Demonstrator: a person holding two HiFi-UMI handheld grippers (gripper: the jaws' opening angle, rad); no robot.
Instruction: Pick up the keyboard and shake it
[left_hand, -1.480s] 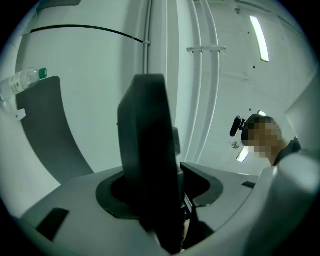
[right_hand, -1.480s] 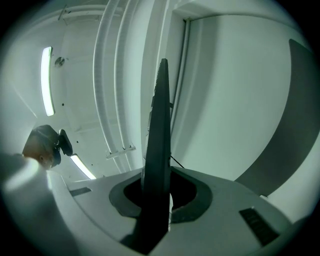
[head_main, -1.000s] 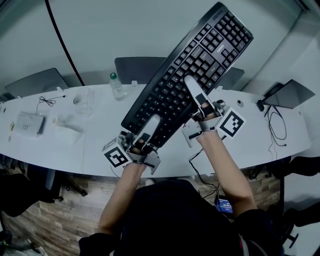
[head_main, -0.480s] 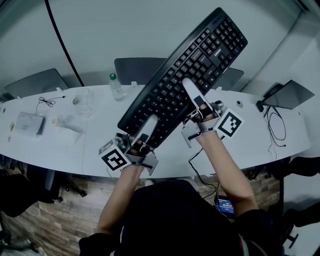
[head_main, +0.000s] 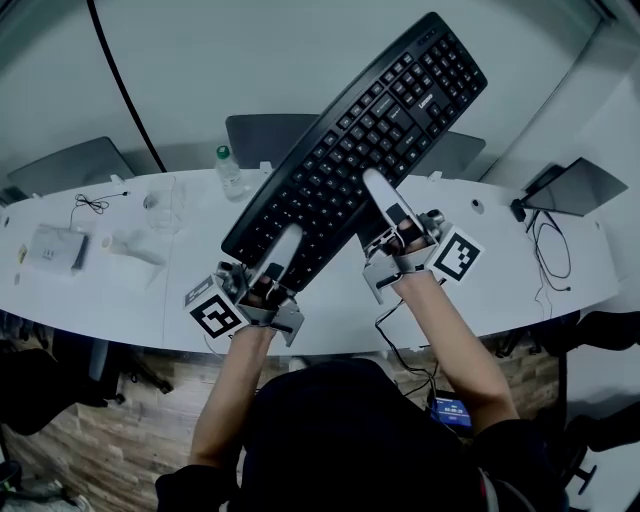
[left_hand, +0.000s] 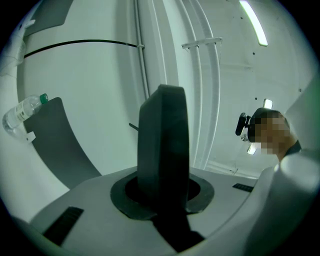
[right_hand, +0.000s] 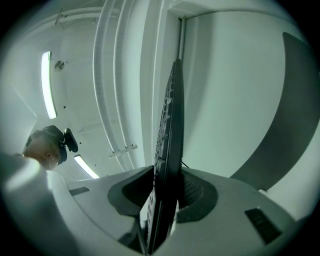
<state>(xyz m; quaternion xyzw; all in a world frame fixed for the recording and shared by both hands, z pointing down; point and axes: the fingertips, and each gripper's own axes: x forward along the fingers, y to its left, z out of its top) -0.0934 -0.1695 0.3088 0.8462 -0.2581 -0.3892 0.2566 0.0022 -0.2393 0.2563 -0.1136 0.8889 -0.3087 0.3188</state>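
Above table (head_main: 130, 300), left gripper (head_main: 285, 245) seemingly clamps tilted keyboard (head_main: 360, 140).

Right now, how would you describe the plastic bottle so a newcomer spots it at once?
Find the long white desk curving across the head view. Near its far edge, just left of the raised black keyboard, stands a small clear bottle. Only it has a green cap; the things further left are pale.
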